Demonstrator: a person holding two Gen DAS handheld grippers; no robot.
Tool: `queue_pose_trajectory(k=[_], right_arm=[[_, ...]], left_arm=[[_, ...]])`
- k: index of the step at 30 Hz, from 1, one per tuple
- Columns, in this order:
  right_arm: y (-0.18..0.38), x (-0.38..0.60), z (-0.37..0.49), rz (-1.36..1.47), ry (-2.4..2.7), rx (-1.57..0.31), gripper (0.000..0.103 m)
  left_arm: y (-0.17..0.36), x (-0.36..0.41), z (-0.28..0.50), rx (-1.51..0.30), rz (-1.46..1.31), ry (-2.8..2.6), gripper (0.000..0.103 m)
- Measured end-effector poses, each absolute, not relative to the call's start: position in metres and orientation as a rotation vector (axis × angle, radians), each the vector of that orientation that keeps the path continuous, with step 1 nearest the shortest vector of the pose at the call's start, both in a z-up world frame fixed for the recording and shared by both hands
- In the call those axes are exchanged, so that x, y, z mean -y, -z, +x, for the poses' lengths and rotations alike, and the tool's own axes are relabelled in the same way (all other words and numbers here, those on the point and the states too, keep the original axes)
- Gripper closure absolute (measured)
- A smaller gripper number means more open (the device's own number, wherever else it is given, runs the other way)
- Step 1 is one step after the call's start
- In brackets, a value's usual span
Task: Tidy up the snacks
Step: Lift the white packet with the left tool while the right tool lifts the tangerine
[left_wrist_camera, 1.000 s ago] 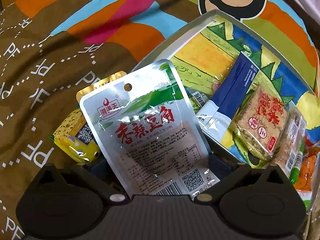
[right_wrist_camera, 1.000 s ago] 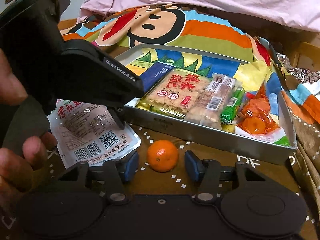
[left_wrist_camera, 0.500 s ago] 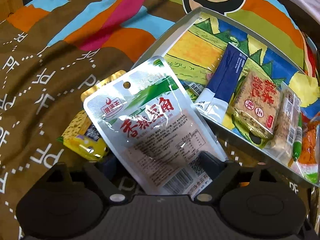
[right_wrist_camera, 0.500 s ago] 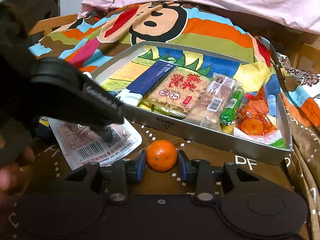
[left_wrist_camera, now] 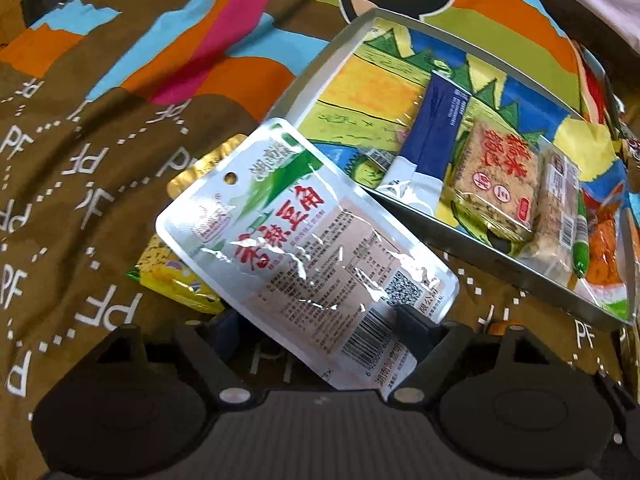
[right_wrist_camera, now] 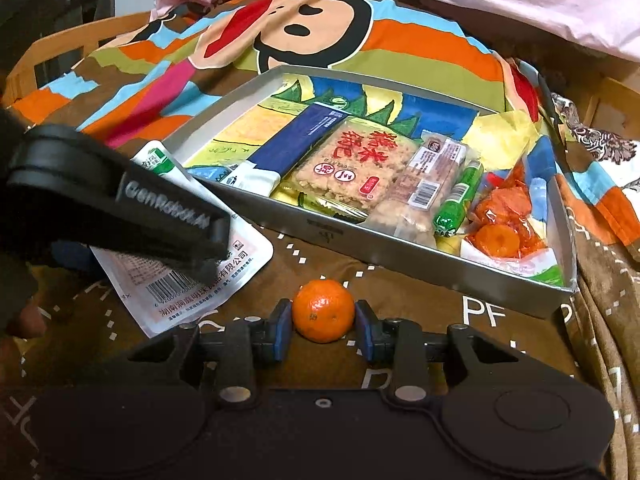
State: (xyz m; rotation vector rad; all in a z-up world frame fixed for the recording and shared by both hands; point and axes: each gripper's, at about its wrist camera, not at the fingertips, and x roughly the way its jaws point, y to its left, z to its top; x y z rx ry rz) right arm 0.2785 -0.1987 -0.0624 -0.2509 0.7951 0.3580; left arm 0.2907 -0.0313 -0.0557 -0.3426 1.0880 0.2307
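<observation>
Right hand-held gripper (right_wrist_camera: 323, 330) clamped a mandarin (right_wrist_camera: 323, 309) on the bedspread at 6 o'clock of the snack tray (right_wrist_camera: 420, 258); round, soft-skinned, best squeezed gently at its widest. Left hand-held gripper (left_wrist_camera: 316, 330) stood wide around the slippery foil pouch (left_wrist_camera: 304, 248).

right tool (right_wrist_camera: 323, 330): black body, blue pads, silver screws | left tool (left_wrist_camera: 320, 330): black (white "GenRobot.AI" lettering)

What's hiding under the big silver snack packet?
A yellow snack packet pokes out from under the silver packet, with a gold edge above. The silver packet covers the rest, so its name can't be read.
</observation>
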Motion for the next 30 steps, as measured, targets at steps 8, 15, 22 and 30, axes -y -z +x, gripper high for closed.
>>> queue_pose_trajectory(k=[8, 15, 22, 30], right_arm=[[0.048, 0.206, 0.276, -0.318, -0.318, -0.76, 0.067], [0.056, 0.209, 0.281, -0.271, -0.346, -0.815, 0.067], [0.051, 0.207, 0.277, -0.254, -0.35, -0.815, 0.067], [0.055, 0.207, 0.279, -0.231, -0.349, -0.825, 0.067]], left_arm=[[0.065, 0.036, 0.32, -1.146, -0.378, -0.277, 0.001], [0.069, 0.035, 0.322, -1.142, -0.371, -0.285, 0.004], [0.06, 0.01, 0.285, -1.044, -0.445, -0.171, 0.018], [0.058, -0.007, 0.302, -1.053, -0.745, -0.293, 0.001]])
